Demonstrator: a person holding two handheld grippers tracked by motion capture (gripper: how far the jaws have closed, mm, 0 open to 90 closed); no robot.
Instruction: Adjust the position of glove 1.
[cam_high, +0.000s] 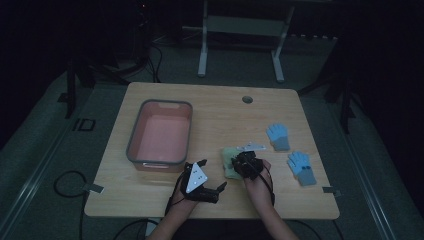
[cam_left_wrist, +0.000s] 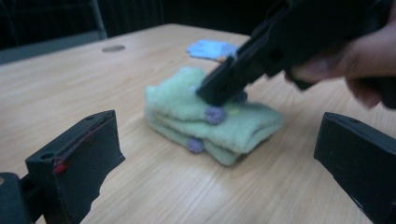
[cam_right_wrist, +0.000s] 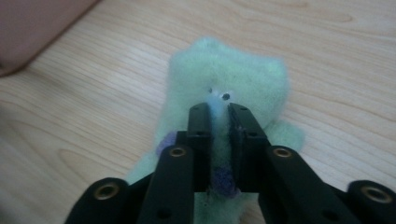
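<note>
The green gloves (cam_high: 231, 161) lie stacked as a folded pair on the surface (cam_high: 220, 107), near its front edge and slightly right of centre. Their placement, apart from the pink bin (cam_high: 161, 135) at the left side of the surface, suggests they are being handled as a pair before going into it; this is a judgement only. Two blue gloves (cam_high: 277, 136) lie separately toward the right edge, apparently not paired.

Right gripper (cam_right_wrist: 218, 112): it points down onto the top of the green gloves. Its fingers (cam_right_wrist: 200, 122) stand nearly together, with a narrow gap between them. A thin ridge of green fabric and a pale tag sit in that gap. Whether the pads press on the fabric cannot be told for certain; the gap looks wide enough that the pinch is loose at best. In the left gripper view, the right gripper (cam_left_wrist: 219, 88) rests its tip on the upper glove, beside the purple dots.

Left gripper (cam_high: 200, 172): it sits near the front edge, left of the green gloves, aimed at them. Its fingers (cam_left_wrist: 74, 158) are spread wide and hold nothing; the gloves lie well ahead of them, untouched. This position suits standing ready to steady or take the pair.
</note>
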